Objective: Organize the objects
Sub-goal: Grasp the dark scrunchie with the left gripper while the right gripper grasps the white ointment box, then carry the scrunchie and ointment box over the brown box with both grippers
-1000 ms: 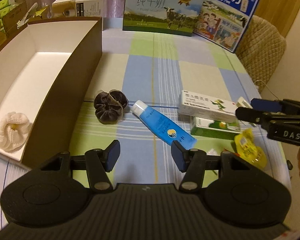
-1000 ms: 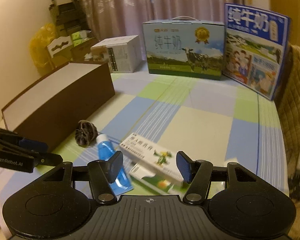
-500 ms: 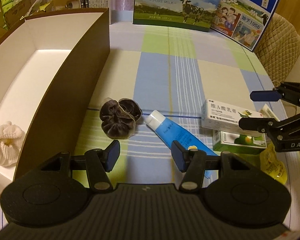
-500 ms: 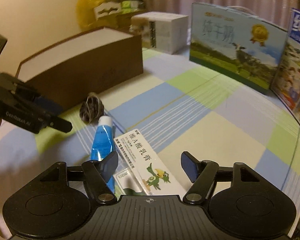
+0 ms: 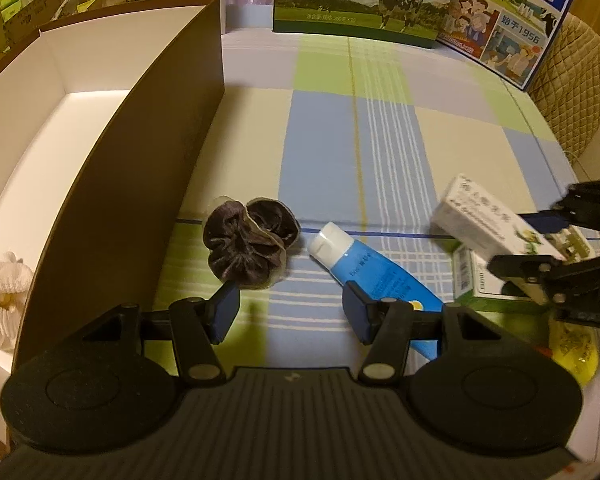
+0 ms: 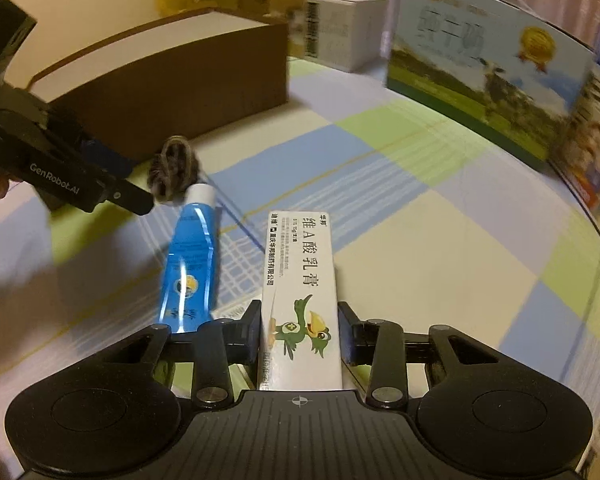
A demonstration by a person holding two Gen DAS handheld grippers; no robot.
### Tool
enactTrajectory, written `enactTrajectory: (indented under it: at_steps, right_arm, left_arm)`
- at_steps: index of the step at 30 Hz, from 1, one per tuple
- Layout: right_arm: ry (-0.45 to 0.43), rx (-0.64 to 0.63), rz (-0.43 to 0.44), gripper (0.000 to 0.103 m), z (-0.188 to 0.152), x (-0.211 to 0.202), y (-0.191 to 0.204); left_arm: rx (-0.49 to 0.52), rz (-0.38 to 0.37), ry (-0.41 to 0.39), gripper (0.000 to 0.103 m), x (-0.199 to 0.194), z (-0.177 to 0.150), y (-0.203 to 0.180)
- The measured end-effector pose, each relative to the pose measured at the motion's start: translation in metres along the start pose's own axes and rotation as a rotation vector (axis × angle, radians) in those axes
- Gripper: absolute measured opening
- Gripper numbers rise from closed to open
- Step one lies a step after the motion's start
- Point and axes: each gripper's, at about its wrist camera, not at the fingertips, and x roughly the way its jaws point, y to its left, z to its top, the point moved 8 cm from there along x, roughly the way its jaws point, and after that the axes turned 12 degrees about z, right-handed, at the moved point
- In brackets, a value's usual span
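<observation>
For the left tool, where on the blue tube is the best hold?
Across the blue tube mid-body, from above, jaws spanning its narrow width. It lies flat and slanted on the tablecloth, white cap toward the dark scrunchie; the left tool stands open beside it.

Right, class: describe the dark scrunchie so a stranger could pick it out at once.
Start at the big brown box on the checked tablecloth. Just outside its long wall lies the dark scrunchie, next to the white cap of a blue tube. It is the only soft, crumpled, dark brown thing there.
</observation>
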Motion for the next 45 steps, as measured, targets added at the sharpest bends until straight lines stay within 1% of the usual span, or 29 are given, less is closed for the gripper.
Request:
enactTrajectory:
  at_steps: [5,9,13,17,19,22,23,24,26,29,36,39,45]
  right_arm:
    - [-0.082,0.173,-0.090,0.035,-0.001,-0.018,-0.017]
    - [-0.131,0.307,-0.142,0.035,-0.005,-0.031,-0.034]
    - [-0.151,0.400,-0.173,0.035,-0.011,-0.041,-0.048]
    - [-0.170,0.453,-0.186,0.035,-0.017,-0.050,-0.054]
    - [-0.176,0.467,-0.189,0.035,-0.020,-0.053,-0.054]
    - [-0.183,0.480,-0.191,0.035,-0.024,-0.053,-0.052]
    - [-0.186,0.484,-0.191,0.035,-0.024,-0.053,-0.051]
    - [-0.188,0.486,-0.190,0.035,-0.024,-0.054,-0.050]
    - [-0.197,0.489,-0.188,0.035,-0.025,-0.055,-0.047]
    - [-0.205,0.492,-0.185,0.035,-0.025,-0.057,-0.042]
    - [-0.223,0.498,-0.186,0.035,-0.026,-0.065,-0.030]
    - [-0.236,0.495,-0.184,0.035,-0.023,-0.071,-0.021]
    - [-0.271,0.466,-0.165,0.035,-0.008,-0.084,0.005]
  left_arm:
    - [0.012,0.033,0.004,0.052,0.009,0.004,0.001]
    - [0.029,0.054,0.006,0.051,0.017,0.007,0.000]
    - [0.055,0.085,0.014,0.050,0.029,0.012,0.000]
    - [0.066,0.119,0.027,0.049,0.041,0.017,0.002]
    - [0.071,0.146,0.045,0.049,0.048,0.016,0.004]
    - [0.050,0.153,0.041,0.049,0.050,0.017,0.006]
    - [0.040,0.154,0.040,0.044,0.050,0.018,0.006]
    - [0.034,0.154,0.036,0.036,0.049,0.018,0.006]
    - [0.035,0.157,0.022,0.025,0.047,0.018,0.005]
    - [0.024,0.153,-0.003,0.018,0.041,0.015,0.006]
    - [-0.011,0.106,-0.009,0.015,0.020,0.002,0.008]
    - [-0.028,0.072,-0.021,0.015,0.002,-0.002,0.010]
    - [-0.067,0.004,-0.073,0.015,-0.043,-0.005,0.020]
